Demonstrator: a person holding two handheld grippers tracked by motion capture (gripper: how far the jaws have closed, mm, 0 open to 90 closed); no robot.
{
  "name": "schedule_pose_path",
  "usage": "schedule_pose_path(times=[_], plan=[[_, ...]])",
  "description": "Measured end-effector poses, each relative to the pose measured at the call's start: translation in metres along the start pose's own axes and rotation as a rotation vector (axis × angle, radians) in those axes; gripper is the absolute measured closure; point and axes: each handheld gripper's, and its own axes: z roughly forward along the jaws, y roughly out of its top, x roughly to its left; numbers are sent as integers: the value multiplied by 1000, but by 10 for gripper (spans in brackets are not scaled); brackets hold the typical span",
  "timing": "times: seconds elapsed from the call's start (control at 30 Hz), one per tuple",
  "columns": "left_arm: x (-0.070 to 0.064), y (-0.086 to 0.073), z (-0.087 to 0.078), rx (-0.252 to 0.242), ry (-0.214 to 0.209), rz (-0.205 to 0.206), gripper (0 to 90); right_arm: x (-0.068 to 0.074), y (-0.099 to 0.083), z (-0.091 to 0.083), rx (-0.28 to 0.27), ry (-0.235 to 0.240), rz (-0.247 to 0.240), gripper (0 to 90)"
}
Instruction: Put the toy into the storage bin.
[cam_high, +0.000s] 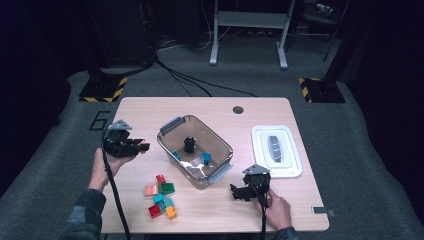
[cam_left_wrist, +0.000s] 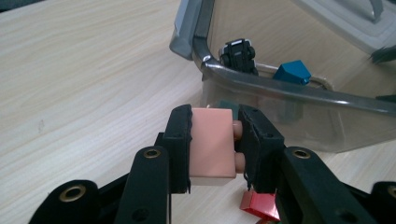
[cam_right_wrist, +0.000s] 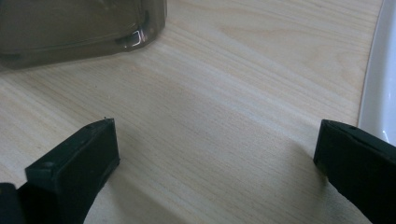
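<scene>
Clamped between the left gripper's jaws, a pink brick hangs just outside the clear tub near the tabletop's middle, so next it likely must rise over the rim and drop in, while the right gripper waits wide open near the front edge.

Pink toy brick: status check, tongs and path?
Left tongs shut on pink toy brick, beside clear plastic bin. Right tongs open, over wooden table. Path to bin unobstructed.
</scene>
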Motion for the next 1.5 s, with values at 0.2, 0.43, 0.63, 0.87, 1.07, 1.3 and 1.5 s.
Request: schedule_pose_path(times=[0.2, 0.43, 0.63, 0.87, 1.07, 1.3, 1.5], plan=[[-2, 11, -8, -20, 10, 10, 661, 0, 0, 0, -2, 1, 0, 0], [-6, 28, -17, -31, 20, 36, 661, 0, 0, 0, -2, 1, 0, 0], [-15, 46, -16, -39, 19, 68, 661, 0, 0, 0, -2, 1, 1, 0], [-26, 60, -5, -33, -1, 94, 661, 0, 0, 0, 0, 3, -1, 0], [-38, 68, 9, -23, -21, 117, 661, 0, 0, 0, 0, 3, -1, 0], [-49, 69, 34, 3, -57, 131, 660, 0, 0, 0, -1, 1, -1, 0], [-52, 63, 50, 30, -73, 127, 660, 0, 0, 0, -1, 1, -1, 0]])
